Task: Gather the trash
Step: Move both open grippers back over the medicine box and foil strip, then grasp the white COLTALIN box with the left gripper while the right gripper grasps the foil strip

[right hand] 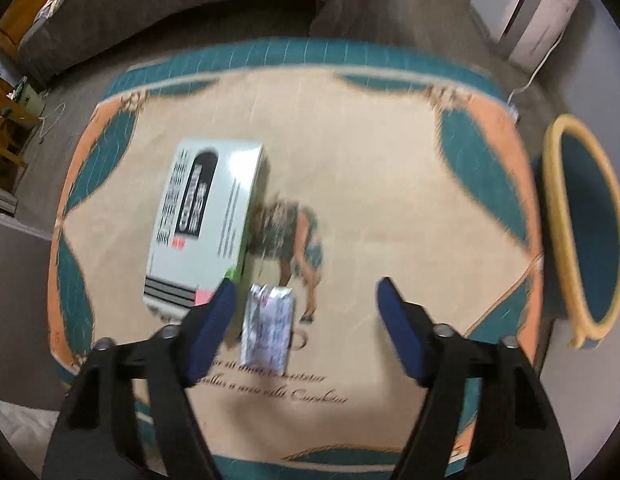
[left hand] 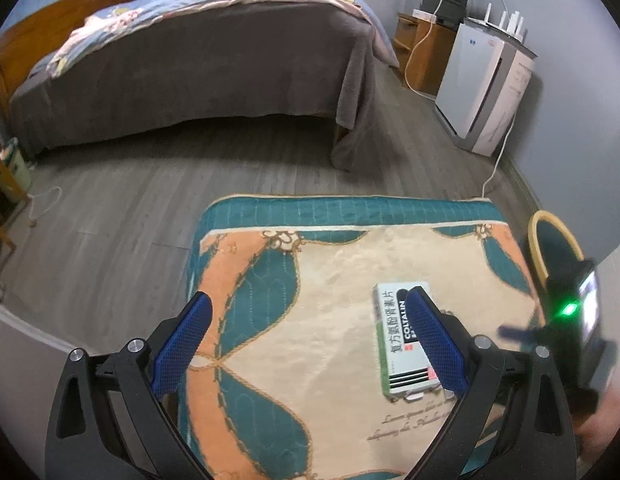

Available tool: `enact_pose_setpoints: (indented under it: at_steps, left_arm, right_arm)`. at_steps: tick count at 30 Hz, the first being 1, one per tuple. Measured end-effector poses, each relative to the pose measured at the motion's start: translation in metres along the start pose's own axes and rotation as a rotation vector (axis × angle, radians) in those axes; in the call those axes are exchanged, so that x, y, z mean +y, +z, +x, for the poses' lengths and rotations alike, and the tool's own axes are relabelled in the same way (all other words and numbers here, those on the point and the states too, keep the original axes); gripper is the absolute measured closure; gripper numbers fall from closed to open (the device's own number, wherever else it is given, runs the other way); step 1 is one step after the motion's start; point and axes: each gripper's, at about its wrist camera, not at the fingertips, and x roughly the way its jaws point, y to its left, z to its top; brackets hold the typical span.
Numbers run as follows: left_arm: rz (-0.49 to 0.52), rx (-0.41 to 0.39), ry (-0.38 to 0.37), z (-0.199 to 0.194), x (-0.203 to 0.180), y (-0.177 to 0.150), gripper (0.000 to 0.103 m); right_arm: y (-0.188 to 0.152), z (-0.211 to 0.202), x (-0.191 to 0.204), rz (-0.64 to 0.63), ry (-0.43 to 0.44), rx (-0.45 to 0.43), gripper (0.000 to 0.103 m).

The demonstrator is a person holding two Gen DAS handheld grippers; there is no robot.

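Note:
A white and green medicine box (left hand: 404, 340) lies flat on the patterned cloth-covered table (left hand: 330, 280); it also shows in the right wrist view (right hand: 205, 220). A crumpled silver foil blister pack (right hand: 267, 328) lies just beside the box's near end. My left gripper (left hand: 307, 308) is open above the table, its right finger over the box. My right gripper (right hand: 303, 294) is open above the table, the foil pack between its fingers nearer the left one. A round bin with a yellow rim and teal inside (right hand: 586, 224) stands at the table's right edge; it also shows in the left wrist view (left hand: 550, 248).
A bed with a grey cover (left hand: 197, 64) stands beyond the table across grey wood floor. A white appliance (left hand: 482, 88) and a wooden cabinet (left hand: 422, 52) stand at the right wall, with a white cable along the floor. Wooden furniture (right hand: 5, 128) is at the left.

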Motion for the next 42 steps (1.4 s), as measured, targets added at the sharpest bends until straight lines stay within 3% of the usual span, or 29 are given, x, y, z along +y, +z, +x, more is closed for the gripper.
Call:
enact_pose_setpoints:
  at_steps: [8,10,11,17,24,32,42]
  left_arm:
    - [0.055,0.019,0.018,0.007,-0.013,-0.004,0.007]
    - [0.068,0.028,0.025,0.009,-0.015,-0.006,0.007]
    - [0.072,0.033,0.028,0.011,-0.018,-0.006,0.007]
    - [0.103,0.073,0.043,0.024,-0.030,-0.011,0.007]
    - [0.155,0.141,0.021,0.061,-0.071,-0.024,0.007]
    - [0.142,0.220,0.003,0.113,-0.106,-0.052,0.007]
    - [0.193,0.275,0.044,0.144,-0.123,-0.071,0.010]
  right_arm:
    - [-0.011,0.024,0.012,-0.030,0.065,0.084,0.061]
    - [-0.014,0.026,0.015,-0.059,0.068,0.084,0.078]
    - [-0.014,0.026,0.015,-0.075,0.060,0.076,0.080]
    - [-0.010,0.000,-0.009,-0.072,0.050,0.059,0.081]
    - [0.005,-0.069,-0.055,-0.084,-0.031,-0.063,0.081]
    - [0.012,-0.064,-0.086,-0.087,-0.071,-0.099,0.081]
    - [0.021,-0.061,-0.102,-0.059,-0.023,-0.104,0.081]
